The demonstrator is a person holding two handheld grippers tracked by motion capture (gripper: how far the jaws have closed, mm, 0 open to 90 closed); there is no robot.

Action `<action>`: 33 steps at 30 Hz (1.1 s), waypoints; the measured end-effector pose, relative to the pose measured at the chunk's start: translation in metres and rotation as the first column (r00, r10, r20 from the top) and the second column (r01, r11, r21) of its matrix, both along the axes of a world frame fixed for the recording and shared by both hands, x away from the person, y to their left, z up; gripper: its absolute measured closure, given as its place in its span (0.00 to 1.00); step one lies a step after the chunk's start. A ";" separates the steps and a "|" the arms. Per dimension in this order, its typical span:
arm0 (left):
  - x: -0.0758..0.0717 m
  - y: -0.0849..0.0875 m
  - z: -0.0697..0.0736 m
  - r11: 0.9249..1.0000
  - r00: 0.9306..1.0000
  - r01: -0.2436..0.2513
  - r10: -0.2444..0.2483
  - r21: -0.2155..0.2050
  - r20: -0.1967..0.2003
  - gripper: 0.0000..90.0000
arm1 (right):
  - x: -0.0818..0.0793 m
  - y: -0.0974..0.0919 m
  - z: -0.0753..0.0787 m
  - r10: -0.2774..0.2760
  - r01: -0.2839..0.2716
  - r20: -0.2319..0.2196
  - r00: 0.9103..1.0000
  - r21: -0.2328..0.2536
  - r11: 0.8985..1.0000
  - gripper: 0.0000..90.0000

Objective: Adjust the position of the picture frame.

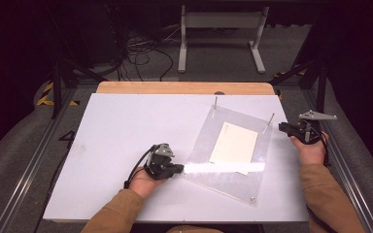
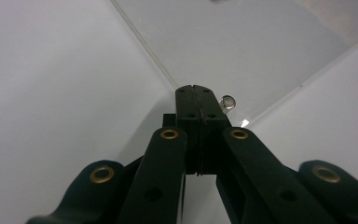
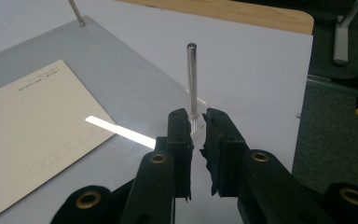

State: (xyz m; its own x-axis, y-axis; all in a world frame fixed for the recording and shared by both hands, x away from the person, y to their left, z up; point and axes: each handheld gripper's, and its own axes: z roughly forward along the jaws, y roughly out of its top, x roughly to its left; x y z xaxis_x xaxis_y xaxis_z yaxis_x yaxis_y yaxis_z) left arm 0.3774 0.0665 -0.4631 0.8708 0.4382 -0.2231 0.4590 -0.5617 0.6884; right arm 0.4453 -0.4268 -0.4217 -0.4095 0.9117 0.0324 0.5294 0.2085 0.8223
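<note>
Nearest me in the high view are my two sleeved forearms, coming in from the bottom edge, each hand carrying a black two-jaw gripper. My left gripper lies low over the white table, just at the near left corner of the clear acrylic plate. In the left gripper view its jaws are pressed flat together with nothing between them, their tips right at the plate's corner, and a small clear stud stands just beside them on the plate.

My right gripper sits at the plate's far right corner, pointing inward toward the metal post that rises there. In the right gripper view its jaws stand a narrow slit apart, and the foot of that upright post shows right at the gap between their tips. Whether the pads actually touch the post I cannot tell; the jaws are close to shut and I see nothing clamped.

The plate lies flat on the table, turned at an angle to its edges, toward the right half. A cream sheet of paper rests under or on it, near the middle; I cannot tell which. A bright strip of glare crosses the plate's near part. A second metal post stands at the plate's far left corner, well apart from both grippers. A wooden board edge borders the table's far side.
</note>
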 end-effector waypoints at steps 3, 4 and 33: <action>-0.008 -0.011 0.000 0.999 0.999 0.041 -0.041 -0.007 -0.013 1.00 | -0.003 -0.004 -0.001 -0.002 0.002 -0.011 1.000 0.006 1.000 0.87; -0.011 -0.014 0.000 0.999 0.999 0.051 -0.051 -0.012 -0.016 1.00 | -0.003 -0.005 -0.001 -0.003 0.004 -0.011 1.000 0.007 1.000 0.86; -0.012 0.042 0.015 0.994 0.997 -0.074 0.076 -0.076 0.019 0.96 | 0.063 0.059 0.021 0.127 -0.126 -0.009 0.992 -0.184 0.975 0.95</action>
State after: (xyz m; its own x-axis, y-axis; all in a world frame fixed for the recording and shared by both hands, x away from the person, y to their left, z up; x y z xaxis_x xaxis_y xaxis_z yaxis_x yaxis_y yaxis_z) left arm 0.3649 0.1086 -0.4482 0.8411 0.4851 -0.2393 0.4824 -0.4727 0.7374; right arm 0.5087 -0.3675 -0.4012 -0.5216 0.8428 -0.1326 0.4865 0.4215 0.7652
